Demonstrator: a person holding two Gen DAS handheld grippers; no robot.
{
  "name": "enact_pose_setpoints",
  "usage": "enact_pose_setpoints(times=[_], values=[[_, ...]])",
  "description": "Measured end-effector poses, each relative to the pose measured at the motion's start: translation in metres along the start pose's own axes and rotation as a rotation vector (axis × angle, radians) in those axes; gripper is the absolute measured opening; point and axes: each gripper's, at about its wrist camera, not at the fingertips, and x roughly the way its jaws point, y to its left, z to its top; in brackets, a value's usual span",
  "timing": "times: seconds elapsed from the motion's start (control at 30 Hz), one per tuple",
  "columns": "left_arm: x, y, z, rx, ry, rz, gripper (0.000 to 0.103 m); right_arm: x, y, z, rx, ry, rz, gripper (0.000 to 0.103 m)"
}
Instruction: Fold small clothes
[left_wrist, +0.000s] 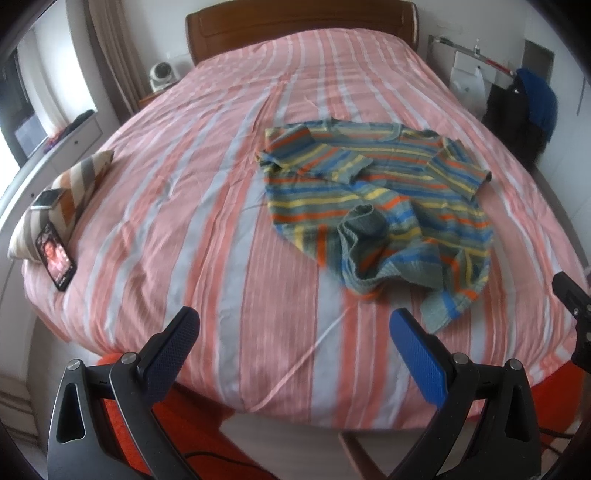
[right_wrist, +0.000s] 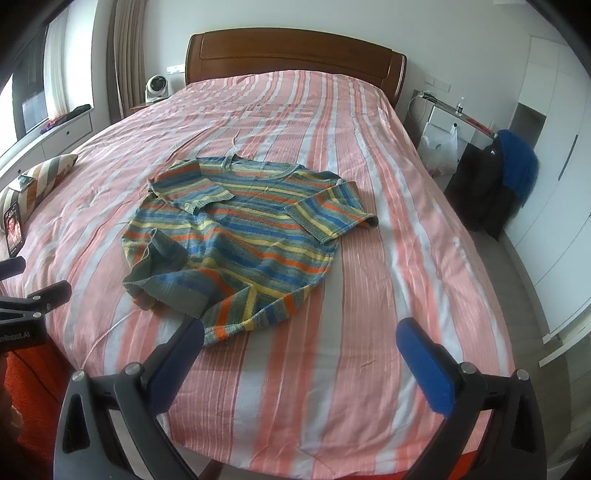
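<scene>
Ahead of the right gripper (right_wrist: 299, 334), a striped knit sweater (right_wrist: 236, 236) is lying soft and ribbed at its cuffs on the matt, lightly wrinkled cotton bedspread (right_wrist: 388, 258). Far beyond it the wooden headboard (right_wrist: 295, 48) is showing a polished sheen. The left gripper (left_wrist: 295, 325) fingers (left_wrist: 417, 350) are showing dimpled blue rubbery pads on matt black plastic frames with shiny metal pivots.

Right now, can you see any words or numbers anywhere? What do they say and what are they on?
White lettering on the left gripper, at the left edge of the right wrist view: cut off and blurred, not readable.
The phone screen leaning on the pillow: a lit picture, any text too small to read.
The striped sweater and the bedspread: no words or labels visible.
</scene>
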Motion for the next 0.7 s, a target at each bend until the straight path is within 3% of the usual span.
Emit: enact_pose_setpoints(times=[0.27, 0.47, 0.7], values=[[-0.0041, -0.0008, -0.0018, 0.008, -0.029, -0.033, 0.103, 0.0027, 0.0008, -0.0018, 0.008, -0.009, 0.036, 0.102], [-0.0024, -0.0004, -0.0032, 0.000, -0.023, -0.025, 0.103, 0.0005, 0.0002, -0.0033, 0.013, -0.012, 0.104, 0.102], [-0.0039, -0.0034, -0.0062, 0.023, -0.042, -0.009, 0.103, 0.0007, 0.0026, -0.0021, 0.023, -0.021, 0.121, 0.102]])
